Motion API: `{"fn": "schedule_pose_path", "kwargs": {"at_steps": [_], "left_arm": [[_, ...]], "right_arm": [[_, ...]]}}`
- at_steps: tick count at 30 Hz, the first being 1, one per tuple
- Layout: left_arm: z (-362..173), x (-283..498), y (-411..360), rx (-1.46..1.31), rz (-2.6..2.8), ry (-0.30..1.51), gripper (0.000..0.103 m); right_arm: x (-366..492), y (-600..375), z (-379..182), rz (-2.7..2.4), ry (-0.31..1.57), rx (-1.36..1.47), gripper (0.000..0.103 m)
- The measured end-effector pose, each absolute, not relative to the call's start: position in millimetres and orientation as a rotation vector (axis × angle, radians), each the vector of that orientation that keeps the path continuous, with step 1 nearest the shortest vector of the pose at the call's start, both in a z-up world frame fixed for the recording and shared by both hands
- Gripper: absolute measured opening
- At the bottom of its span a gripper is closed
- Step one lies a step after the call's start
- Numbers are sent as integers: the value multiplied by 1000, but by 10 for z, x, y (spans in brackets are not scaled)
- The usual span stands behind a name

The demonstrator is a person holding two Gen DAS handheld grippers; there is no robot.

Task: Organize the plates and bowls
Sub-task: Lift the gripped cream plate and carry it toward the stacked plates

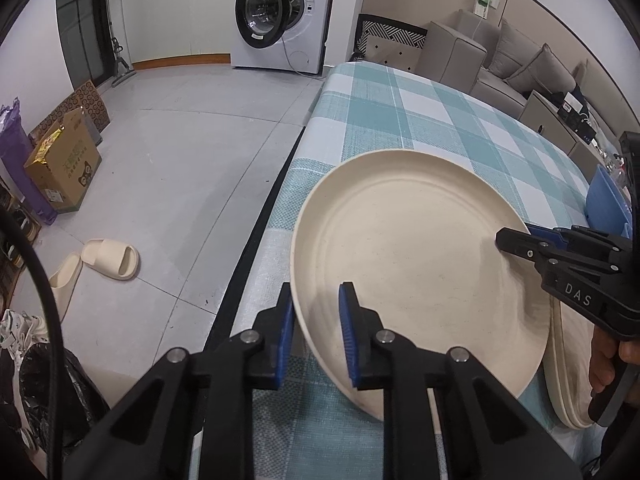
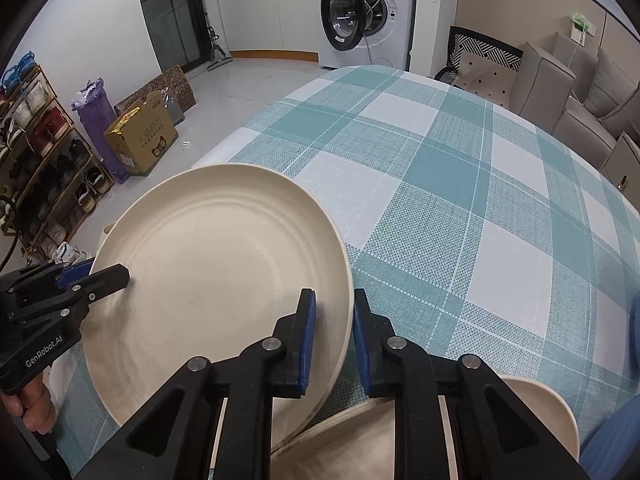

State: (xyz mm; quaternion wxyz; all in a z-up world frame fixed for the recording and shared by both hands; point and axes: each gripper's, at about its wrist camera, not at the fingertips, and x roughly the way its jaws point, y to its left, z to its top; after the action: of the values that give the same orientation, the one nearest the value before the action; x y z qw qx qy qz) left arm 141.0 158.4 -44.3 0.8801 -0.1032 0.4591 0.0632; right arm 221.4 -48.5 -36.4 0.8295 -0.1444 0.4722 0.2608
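Left gripper (image 1: 316, 334): jaws nearly closed, blue pads clamped on the left rim of the cream plate (image 1: 416, 276), one pad under the rim, one on the upper face. Right gripper (image 2: 334, 338): jaws likewise nearly closed, pads pinching the opposite rim of the same plate, seen across it in the left wrist view as a black finger lying on the plate's right edge.

Plate held tilted between the two grippers, over the near left part of the checked teal-and-white tablecloth (image 2: 460, 184). Just beside and below it, a stack of cream plates (image 1: 568, 380) lies on the cloth. A blue object (image 1: 606, 204) stands at the right edge; cannot tell what it is.

Beyond the table: grey floor, washing machine (image 1: 280, 16) with its door open, sofa (image 1: 516, 60), cardboard box (image 1: 64, 168), a pair of slippers (image 1: 100, 264).
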Motion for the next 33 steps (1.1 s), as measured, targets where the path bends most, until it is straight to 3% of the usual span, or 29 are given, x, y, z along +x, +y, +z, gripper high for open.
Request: {"fn": "schedule_pose_path", "kwargs": {"at_steps": [33], "left_arm": [[-348,1365,1583,-212,142,930,20]], "right_arm": [[2149,-498,-289,549,987,-288,18]]}}
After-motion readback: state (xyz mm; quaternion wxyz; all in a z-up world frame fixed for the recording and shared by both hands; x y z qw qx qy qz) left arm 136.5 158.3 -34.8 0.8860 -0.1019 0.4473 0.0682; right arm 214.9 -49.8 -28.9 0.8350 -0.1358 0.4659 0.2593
